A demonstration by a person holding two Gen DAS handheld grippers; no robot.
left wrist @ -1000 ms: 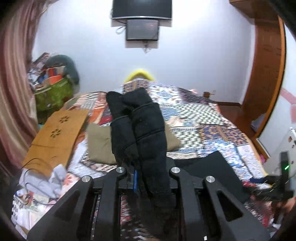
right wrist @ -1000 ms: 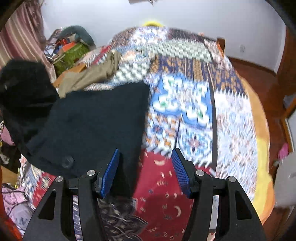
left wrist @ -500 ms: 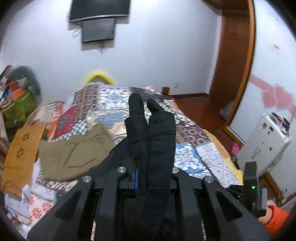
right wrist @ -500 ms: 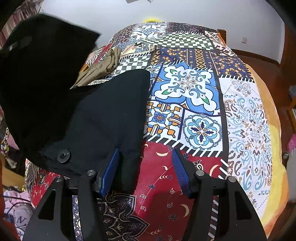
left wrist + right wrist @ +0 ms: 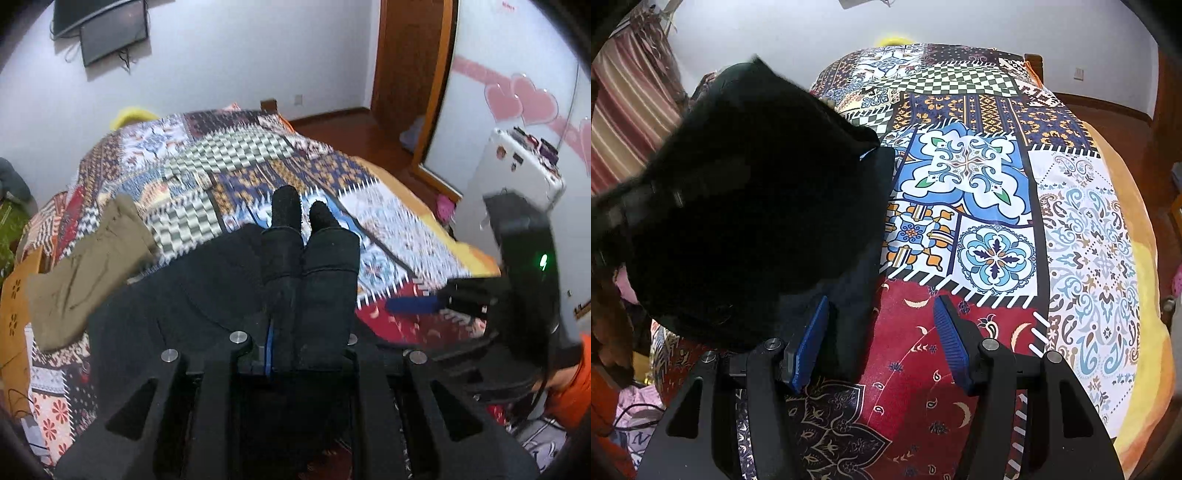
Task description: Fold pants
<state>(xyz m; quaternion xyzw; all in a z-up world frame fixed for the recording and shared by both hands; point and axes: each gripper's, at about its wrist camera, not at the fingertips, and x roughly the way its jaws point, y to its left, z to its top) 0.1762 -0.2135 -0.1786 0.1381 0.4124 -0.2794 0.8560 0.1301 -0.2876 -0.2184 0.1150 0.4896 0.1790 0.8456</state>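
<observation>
**Left gripper clamps black pants above the bed**

Your left gripper (image 5: 299,295) is nearly closed and pinches a bunched fold of the black pants (image 5: 192,291); two dark rolls of the cloth stick up between its fingers. The rest of the pants spreads over the patchwork bedspread (image 5: 258,162), toward 9 o'clock from the gripper. Olive-brown trousers (image 5: 88,273) lie just beside them at 10 o'clock. Your right gripper (image 5: 879,332) stands about half open and grips nothing; the edge of the pants (image 5: 746,206) lies between its jaws, close to the left blue pad (image 5: 809,343).
</observation>
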